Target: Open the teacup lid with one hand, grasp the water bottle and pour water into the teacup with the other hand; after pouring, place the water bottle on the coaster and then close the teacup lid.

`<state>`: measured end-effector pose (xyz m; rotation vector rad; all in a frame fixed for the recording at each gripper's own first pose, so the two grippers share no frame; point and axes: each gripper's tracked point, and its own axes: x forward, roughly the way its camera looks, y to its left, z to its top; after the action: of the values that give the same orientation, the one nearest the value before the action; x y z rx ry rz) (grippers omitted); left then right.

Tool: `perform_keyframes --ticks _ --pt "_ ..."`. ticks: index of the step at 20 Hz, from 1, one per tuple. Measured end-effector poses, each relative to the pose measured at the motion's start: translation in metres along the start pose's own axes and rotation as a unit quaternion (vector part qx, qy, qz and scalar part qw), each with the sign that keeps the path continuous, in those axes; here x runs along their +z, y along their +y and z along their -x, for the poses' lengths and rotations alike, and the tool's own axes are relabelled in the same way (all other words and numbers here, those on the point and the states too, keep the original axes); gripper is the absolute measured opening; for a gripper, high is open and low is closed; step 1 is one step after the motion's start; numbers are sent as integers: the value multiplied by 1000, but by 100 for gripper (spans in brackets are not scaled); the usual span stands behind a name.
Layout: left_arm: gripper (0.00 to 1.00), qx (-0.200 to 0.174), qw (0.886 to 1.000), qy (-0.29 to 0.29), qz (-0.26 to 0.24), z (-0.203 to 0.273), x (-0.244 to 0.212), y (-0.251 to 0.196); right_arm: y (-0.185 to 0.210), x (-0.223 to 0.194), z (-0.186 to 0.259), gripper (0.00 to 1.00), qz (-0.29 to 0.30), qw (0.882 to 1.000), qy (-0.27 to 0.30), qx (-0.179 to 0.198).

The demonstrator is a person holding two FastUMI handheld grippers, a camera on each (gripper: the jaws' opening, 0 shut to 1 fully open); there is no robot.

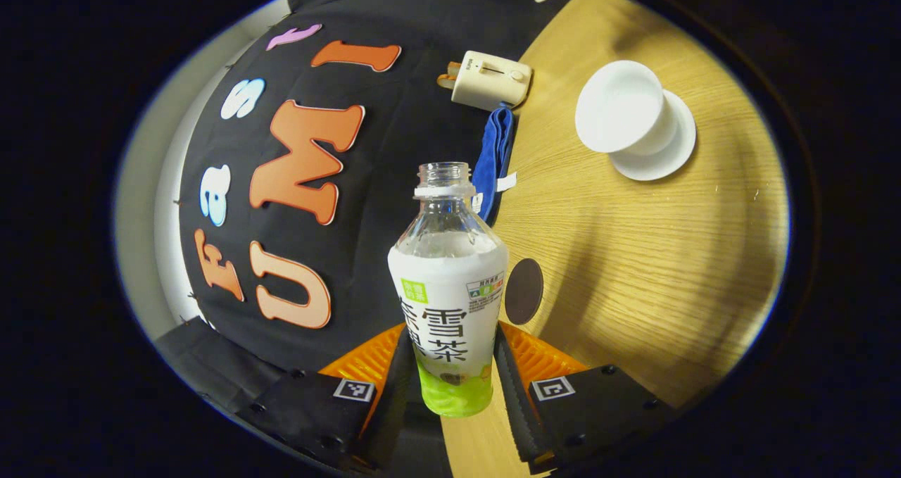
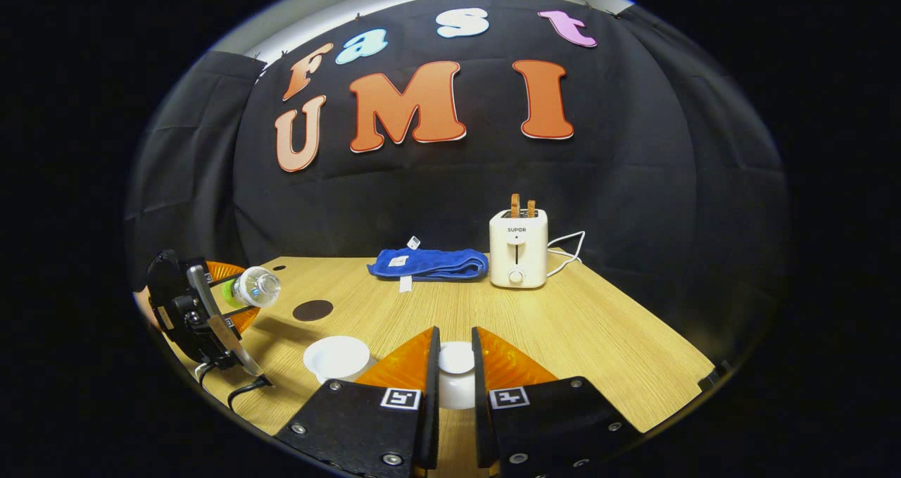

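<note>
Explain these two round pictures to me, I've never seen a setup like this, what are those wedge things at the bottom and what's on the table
There is no robot here: a person holds a two-finger gripper in each hand, and a fisheye camera rides on each, looking along its fingers.

In the left gripper view, the left gripper is shut on an uncapped clear plastic bottle with a white and green label. Ahead on the light wooden table sit an open white teacup on its saucer, a dark round coaster, a folded blue towel and a cream toaster.

In the right gripper view, the right gripper grips a white teacup lid. The left gripper shows farther off at the left, with the bottle tilted on its side.
</note>
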<state>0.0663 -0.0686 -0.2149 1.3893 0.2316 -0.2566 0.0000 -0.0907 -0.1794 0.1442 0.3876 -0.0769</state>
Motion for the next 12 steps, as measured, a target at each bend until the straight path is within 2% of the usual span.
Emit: perform_keyframes --ticks 5,6,7,9,12 --pt "66 0 998 -11 -62 -2 13 1 -4 -2 0 21 -1 1000 1 -1" --pt "63 0 997 -16 -78 -1 17 2 -4 -4 0 21 -1 1000 2 1" --pt "66 2 995 -21 -93 -2 22 3 -4 -4 -1 21 -2 1000 0 1" --pt "63 -1 993 -33 -115 -1 31 2 -5 -5 0 22 -2 1000 1 3" --pt "66 0 988 -42 -145 -4 38 2 -6 -6 0 21 -2 1000 -2 3"
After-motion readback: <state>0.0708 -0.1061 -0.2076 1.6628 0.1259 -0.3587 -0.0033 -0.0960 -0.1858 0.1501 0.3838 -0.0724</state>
